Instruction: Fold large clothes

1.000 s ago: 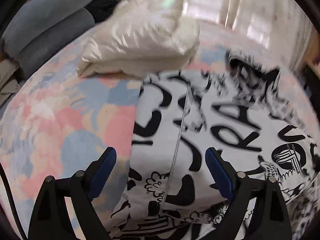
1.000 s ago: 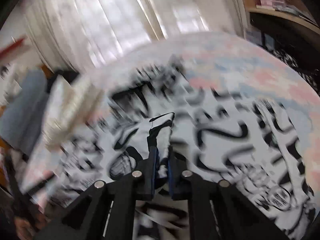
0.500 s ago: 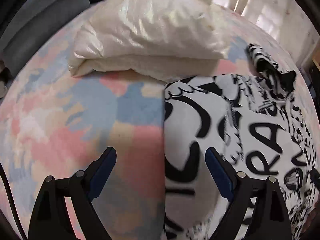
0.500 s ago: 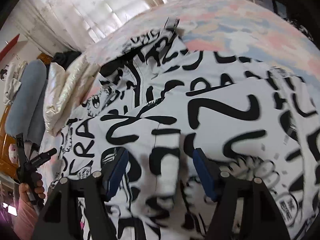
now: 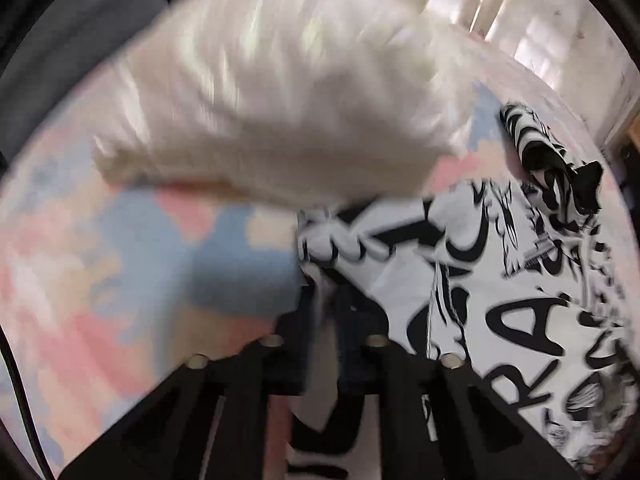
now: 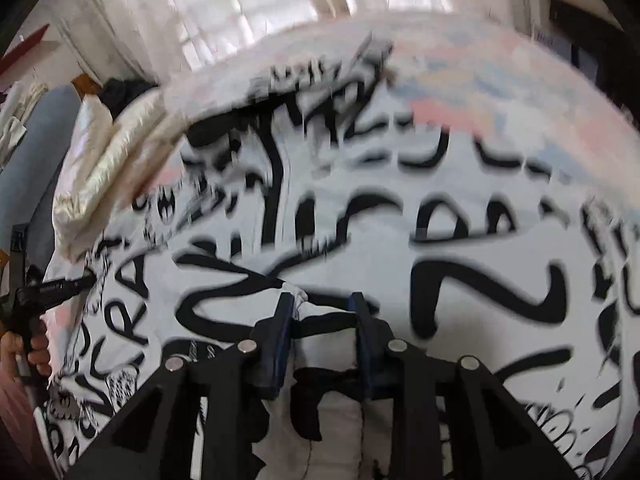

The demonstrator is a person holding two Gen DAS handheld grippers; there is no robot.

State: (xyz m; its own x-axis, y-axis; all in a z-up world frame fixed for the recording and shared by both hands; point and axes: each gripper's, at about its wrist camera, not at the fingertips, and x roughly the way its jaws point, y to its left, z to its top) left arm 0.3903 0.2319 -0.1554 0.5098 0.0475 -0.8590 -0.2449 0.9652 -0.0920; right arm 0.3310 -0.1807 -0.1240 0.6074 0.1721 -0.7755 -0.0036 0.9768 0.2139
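A large white garment with black graffiti lettering [image 5: 500, 292] lies spread on a pastel patchwork bedspread [image 5: 120, 264]; it fills the right wrist view [image 6: 400, 240]. My left gripper [image 5: 324, 308] is shut on the garment's left edge, with cloth pinched between the blue pads. My right gripper [image 6: 320, 312] stands over a raised fold of the garment, jaws partly closed with cloth between them. The left gripper and the hand holding it show at the far left of the right wrist view [image 6: 44, 292].
A folded cream satin quilt [image 5: 280, 100] lies just beyond the garment's far-left corner. A grey bolster [image 6: 28, 160] lies at the bed's left side. Curtained windows [image 6: 280, 4] stand behind the bed. Dark furniture [image 6: 592, 40] is at right.
My left gripper moved right to the garment's edge and closed on it. My right gripper, open half a second ago after releasing cloth, has narrowed around a fold of the garment.
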